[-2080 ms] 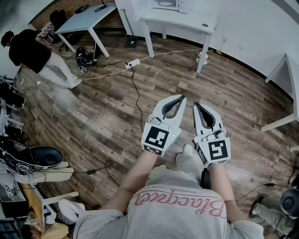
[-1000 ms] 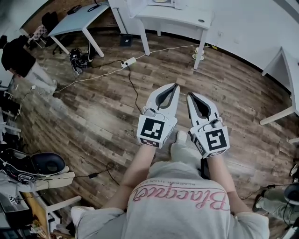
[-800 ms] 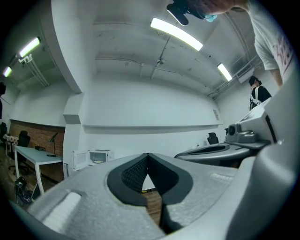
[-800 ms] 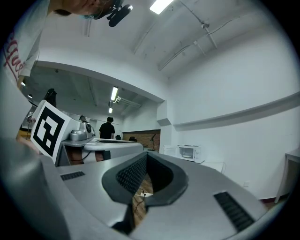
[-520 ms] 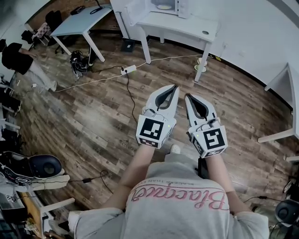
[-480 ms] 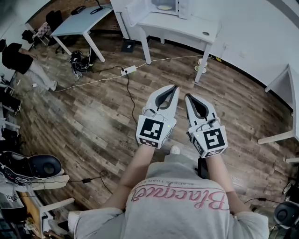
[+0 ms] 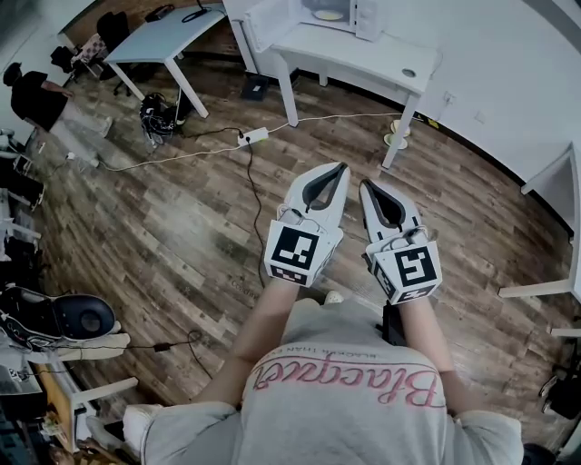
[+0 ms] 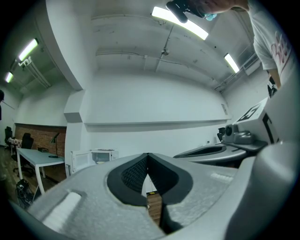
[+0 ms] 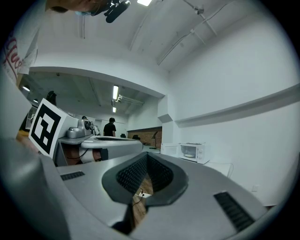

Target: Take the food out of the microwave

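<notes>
The white microwave (image 7: pixel 338 11) stands on a white table (image 7: pixel 372 56) at the far top of the head view, its door (image 7: pixel 261 22) swung open to the left. A plate of food (image 7: pixel 329 14) shows inside. In the right gripper view the microwave (image 9: pixel 194 151) is small and distant, with the food (image 9: pixel 189 155) visible in it. The left gripper view also shows the microwave (image 8: pixel 101 156) far off. My left gripper (image 7: pixel 340 169) and right gripper (image 7: pixel 366 187) are held side by side over the wooden floor, well short of the table. Both are shut and hold nothing.
A power strip (image 7: pixel 254 136) with cables lies on the floor between me and the table. A grey desk (image 7: pixel 163 32) stands at the upper left, with bags (image 7: pixel 159 118) beside it. A person (image 7: pixel 36 95) is at the far left. Another white table (image 7: pixel 556 177) is at the right.
The microwave table has come nearer in the head view as I walk toward it. Both grippers stay shut and side by side.
</notes>
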`<move>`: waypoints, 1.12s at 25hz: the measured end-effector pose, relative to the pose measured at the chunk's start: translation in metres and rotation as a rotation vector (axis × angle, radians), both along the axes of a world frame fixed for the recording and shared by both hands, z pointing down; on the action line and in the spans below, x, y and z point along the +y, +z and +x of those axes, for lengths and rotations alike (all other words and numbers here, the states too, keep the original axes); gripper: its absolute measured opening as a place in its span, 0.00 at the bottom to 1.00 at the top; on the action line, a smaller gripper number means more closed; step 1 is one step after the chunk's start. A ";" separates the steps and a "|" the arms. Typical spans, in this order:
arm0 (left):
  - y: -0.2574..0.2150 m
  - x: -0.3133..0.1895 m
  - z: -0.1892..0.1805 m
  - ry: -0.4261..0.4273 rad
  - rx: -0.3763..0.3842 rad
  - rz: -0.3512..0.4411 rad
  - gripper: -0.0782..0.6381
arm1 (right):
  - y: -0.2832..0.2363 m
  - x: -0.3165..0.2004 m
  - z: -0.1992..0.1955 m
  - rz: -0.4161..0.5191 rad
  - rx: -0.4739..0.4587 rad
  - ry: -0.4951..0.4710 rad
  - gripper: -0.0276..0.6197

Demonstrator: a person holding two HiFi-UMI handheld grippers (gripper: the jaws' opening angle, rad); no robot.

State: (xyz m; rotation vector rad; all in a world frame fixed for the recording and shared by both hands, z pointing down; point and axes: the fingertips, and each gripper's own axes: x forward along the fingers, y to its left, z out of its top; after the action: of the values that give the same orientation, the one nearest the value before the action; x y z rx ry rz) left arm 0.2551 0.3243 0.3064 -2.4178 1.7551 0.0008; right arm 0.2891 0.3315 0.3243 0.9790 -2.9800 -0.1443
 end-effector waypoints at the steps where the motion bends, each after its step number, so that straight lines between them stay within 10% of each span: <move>1: 0.001 -0.003 -0.001 -0.003 -0.001 -0.002 0.12 | 0.001 -0.003 -0.001 -0.002 -0.001 -0.004 0.06; 15: 0.017 -0.039 -0.057 -0.009 -0.005 -0.030 0.12 | 0.013 -0.047 -0.052 -0.036 -0.009 0.021 0.06; 28: 0.021 -0.085 -0.209 0.053 -0.033 -0.054 0.12 | 0.013 -0.086 -0.200 -0.049 0.010 0.126 0.06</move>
State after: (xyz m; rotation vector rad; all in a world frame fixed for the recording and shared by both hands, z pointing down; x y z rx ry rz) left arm 0.0458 0.2393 0.3277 -2.4865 1.6984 -0.0802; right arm 0.0887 0.2453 0.3372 1.1524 -2.8872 -0.0744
